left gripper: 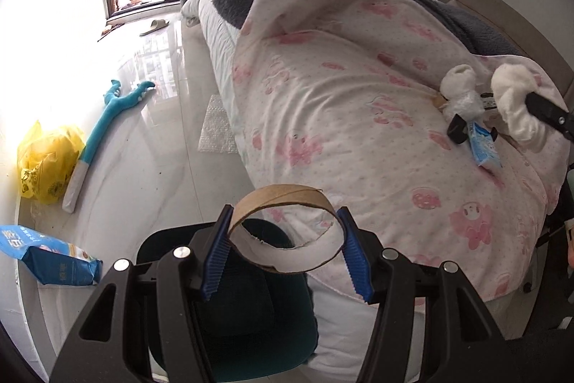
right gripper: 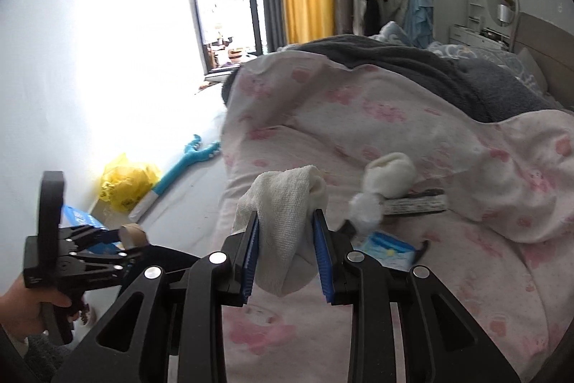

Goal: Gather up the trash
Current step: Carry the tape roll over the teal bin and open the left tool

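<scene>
My left gripper [left gripper: 285, 230] is shut on a brown cardboard roll core [left gripper: 287, 232], held over the bed's near edge and a dark bin [left gripper: 251, 311] below. My right gripper [right gripper: 287, 236] is shut on a crumpled white tissue [right gripper: 287, 214], lifted above the pink patterned quilt [right gripper: 394, 139]. In the left wrist view the tissue [left gripper: 513, 96] shows at the far right in the right gripper's black fingers. On the quilt lie another white tissue ball [left gripper: 459, 85], a blue-white wrapper [left gripper: 484, 146] and a dark packet [right gripper: 416, 203]. The left gripper [right gripper: 132, 239] appears at lower left, held by a hand [right gripper: 21, 311].
On the shiny floor by the wall lie a yellow plastic bag [left gripper: 46, 160], a teal toy stick [left gripper: 107, 117], a blue packet [left gripper: 50, 253] and bubble wrap [left gripper: 219, 124]. Grey blankets [right gripper: 412, 67] cover the far bed. Curtains, hanging clothes and a balcony door stand behind.
</scene>
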